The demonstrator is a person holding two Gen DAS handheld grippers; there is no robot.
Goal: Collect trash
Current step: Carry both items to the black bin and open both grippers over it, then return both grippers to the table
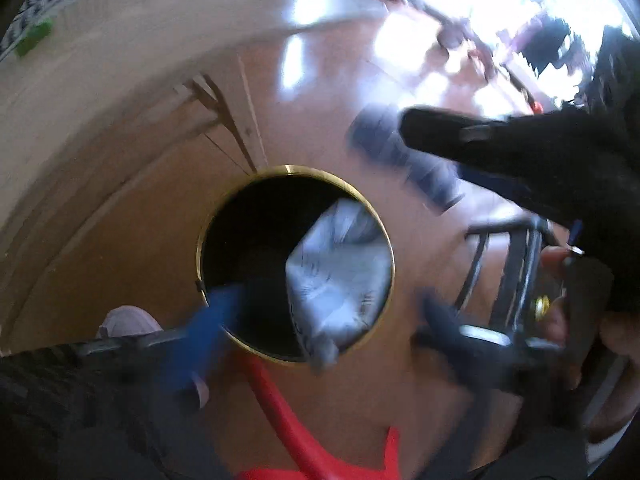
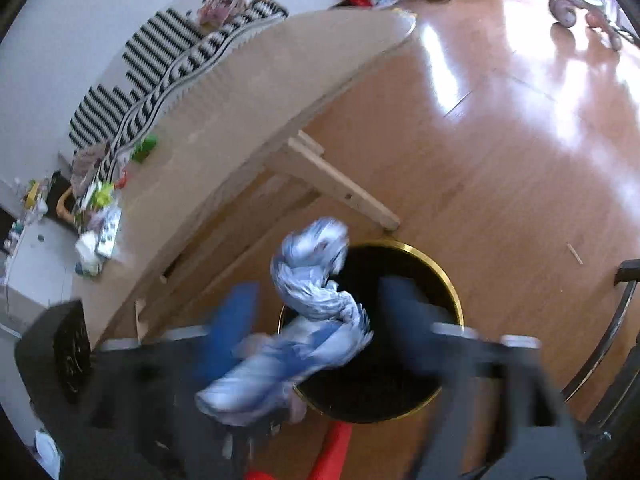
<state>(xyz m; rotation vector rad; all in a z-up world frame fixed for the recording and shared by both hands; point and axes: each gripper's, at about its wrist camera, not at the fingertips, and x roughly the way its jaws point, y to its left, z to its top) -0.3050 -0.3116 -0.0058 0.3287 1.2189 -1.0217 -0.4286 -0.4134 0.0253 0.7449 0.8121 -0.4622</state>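
A black bin with a gold rim [image 1: 352, 192] stands on the wood floor; it also shows in the right wrist view [image 2: 448, 276]. A crumpled silvery-white wrapper [image 1: 340, 276] lies inside it in the left wrist view. My left gripper [image 1: 320, 320] is open above the bin, its blue fingers [image 1: 208, 320] spread wide and empty. In the right wrist view a twisted silvery wrapper [image 2: 312, 296] hangs, blurred, between my right gripper's [image 2: 316, 320] open fingers [image 2: 236, 320], over the bin's near-left rim. The other gripper's black body [image 1: 520, 152] crosses the upper right.
A light wooden table [image 2: 256, 92] stands beside the bin, with a striped cloth [image 2: 160, 60] and loose litter [image 2: 96, 216] along its far edge. A red object [image 1: 304, 440] lies below the bin. A black chair frame [image 2: 608, 340] stands at right.
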